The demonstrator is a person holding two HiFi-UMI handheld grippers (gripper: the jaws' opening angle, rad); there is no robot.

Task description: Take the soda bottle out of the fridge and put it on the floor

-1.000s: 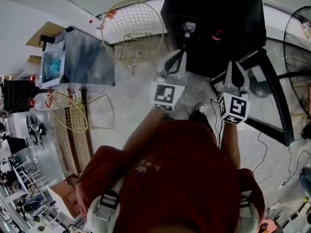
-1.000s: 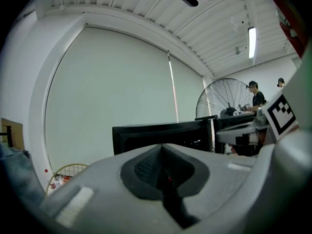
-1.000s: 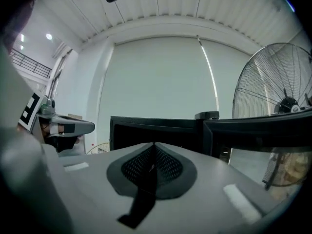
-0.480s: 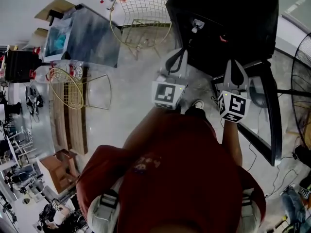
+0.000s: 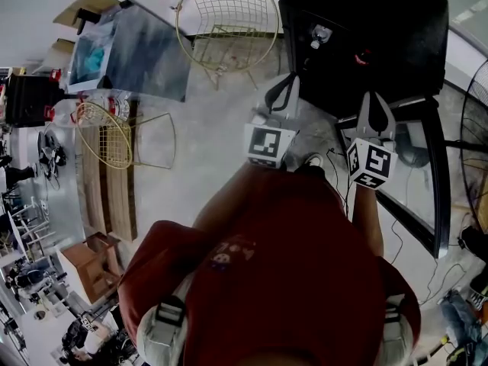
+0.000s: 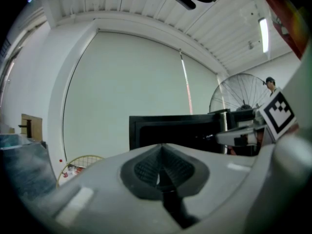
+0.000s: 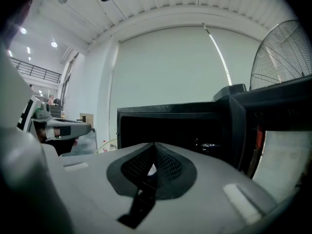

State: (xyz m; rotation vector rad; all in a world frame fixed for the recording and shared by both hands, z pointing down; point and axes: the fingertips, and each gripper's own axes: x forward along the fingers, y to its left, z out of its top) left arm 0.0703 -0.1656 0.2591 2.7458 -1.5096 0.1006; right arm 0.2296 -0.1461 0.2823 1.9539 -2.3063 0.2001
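Noted left tool (image 6: 161,150) and right tool (image 7: 155,147) each with jaws together on nothing, held just before open black fridge (image 5: 404,29), soda bottle (image 5: 319,34) inside that fridge, apart from the 2 tools.

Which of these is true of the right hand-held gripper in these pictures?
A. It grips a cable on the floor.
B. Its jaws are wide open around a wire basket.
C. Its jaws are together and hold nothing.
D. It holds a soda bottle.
C: in the right gripper view the jaws of the right hand-held gripper meet with nothing between them, and the fridge stands ahead of it.
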